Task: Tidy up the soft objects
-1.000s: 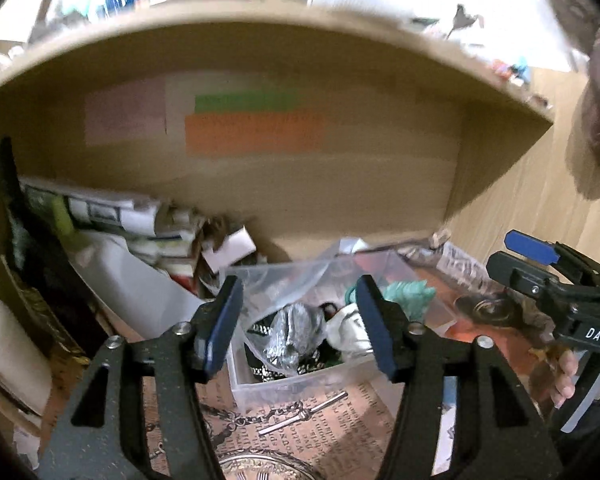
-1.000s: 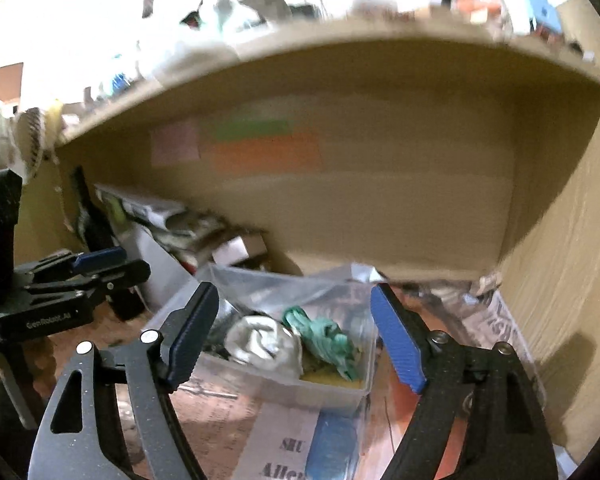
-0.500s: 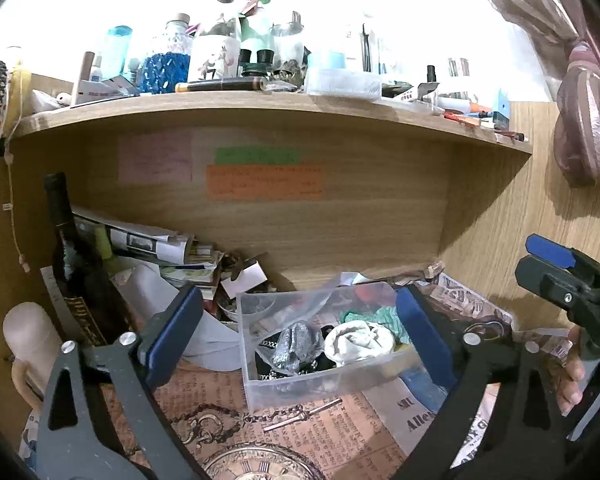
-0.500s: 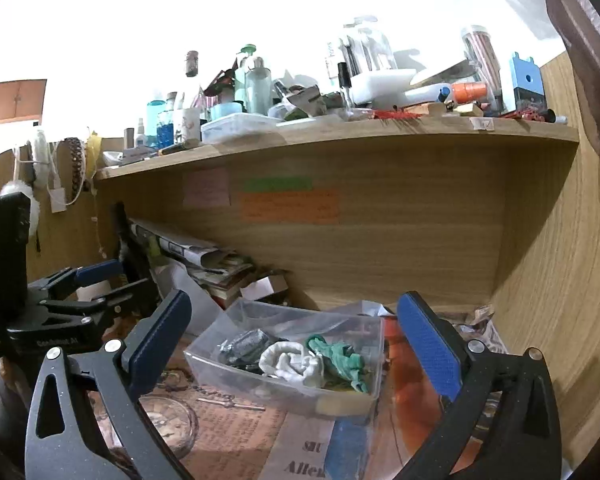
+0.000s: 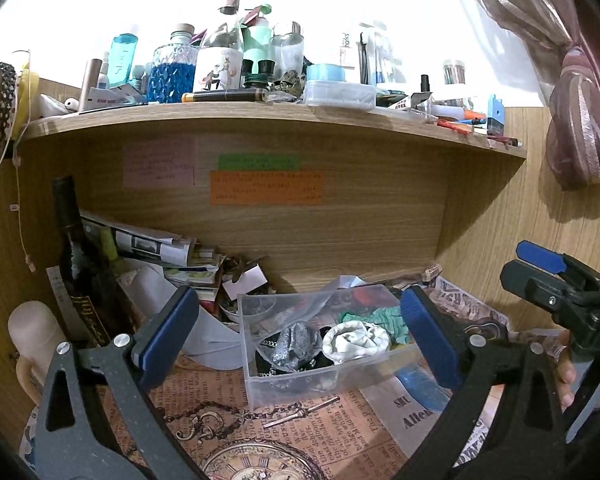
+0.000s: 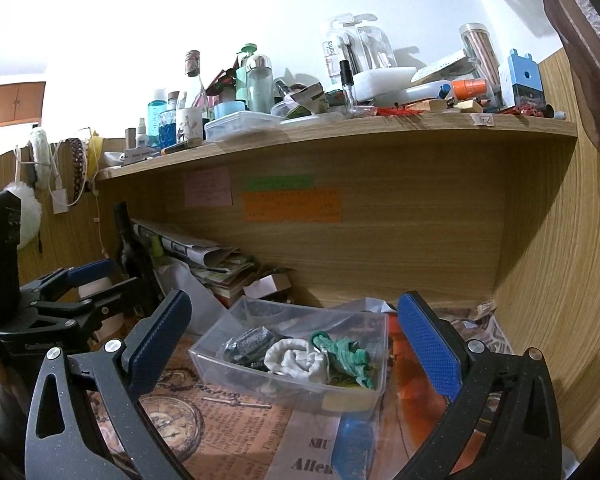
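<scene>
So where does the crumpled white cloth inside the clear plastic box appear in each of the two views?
Left wrist view: the crumpled white cloth lies right of centre, in the clear plastic box.
Right wrist view: it lies at the centre, low in the picture.
Shared landmark: the orange paper note on the wooden back panel.

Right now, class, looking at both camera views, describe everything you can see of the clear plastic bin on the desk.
The clear plastic bin is a shallow, rectangular, lidless tub with see-through walls. It sits upright on the printed paper covering the desk, under the wooden shelf. Inside lie a crumpled white cloth, a teal cloth and a dark silvery bundle, with what looks like clear plastic film at the back. Neither the left gripper nor the right gripper touches it; both hang open, empty.
</scene>
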### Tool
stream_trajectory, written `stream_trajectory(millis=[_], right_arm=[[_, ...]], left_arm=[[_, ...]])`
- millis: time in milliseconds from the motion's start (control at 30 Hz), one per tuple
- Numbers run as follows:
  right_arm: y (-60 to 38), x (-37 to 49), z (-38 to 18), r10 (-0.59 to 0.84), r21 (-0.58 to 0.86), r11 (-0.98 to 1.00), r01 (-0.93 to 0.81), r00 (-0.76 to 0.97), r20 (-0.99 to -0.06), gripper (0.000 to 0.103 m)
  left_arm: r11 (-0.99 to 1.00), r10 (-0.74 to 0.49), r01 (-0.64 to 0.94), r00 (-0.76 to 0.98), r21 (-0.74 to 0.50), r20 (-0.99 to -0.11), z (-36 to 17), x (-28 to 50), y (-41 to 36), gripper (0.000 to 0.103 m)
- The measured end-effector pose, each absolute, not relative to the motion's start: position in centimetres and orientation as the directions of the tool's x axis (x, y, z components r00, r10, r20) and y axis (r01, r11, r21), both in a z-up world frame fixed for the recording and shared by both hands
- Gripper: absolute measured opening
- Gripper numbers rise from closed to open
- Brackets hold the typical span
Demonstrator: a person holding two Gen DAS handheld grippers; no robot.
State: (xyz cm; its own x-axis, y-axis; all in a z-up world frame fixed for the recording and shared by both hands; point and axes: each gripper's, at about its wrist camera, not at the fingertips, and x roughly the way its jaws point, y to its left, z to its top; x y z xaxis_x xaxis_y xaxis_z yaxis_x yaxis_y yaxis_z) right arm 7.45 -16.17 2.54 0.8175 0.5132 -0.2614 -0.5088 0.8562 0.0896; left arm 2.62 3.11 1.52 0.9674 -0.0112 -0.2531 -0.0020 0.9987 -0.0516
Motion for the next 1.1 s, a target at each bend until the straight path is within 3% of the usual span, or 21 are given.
stream_trajectory(millis=[1100], right_arm=[[-16.11, 7.51, 2.43, 0.513, 0.094, 0.857, -0.507, 0.817, -0.265, 0.103]], left_arm=[[0.999, -0.035, 0.024, 0.966, -0.047, -0.256, 1.71, 2.64, 2.95, 0.103]])
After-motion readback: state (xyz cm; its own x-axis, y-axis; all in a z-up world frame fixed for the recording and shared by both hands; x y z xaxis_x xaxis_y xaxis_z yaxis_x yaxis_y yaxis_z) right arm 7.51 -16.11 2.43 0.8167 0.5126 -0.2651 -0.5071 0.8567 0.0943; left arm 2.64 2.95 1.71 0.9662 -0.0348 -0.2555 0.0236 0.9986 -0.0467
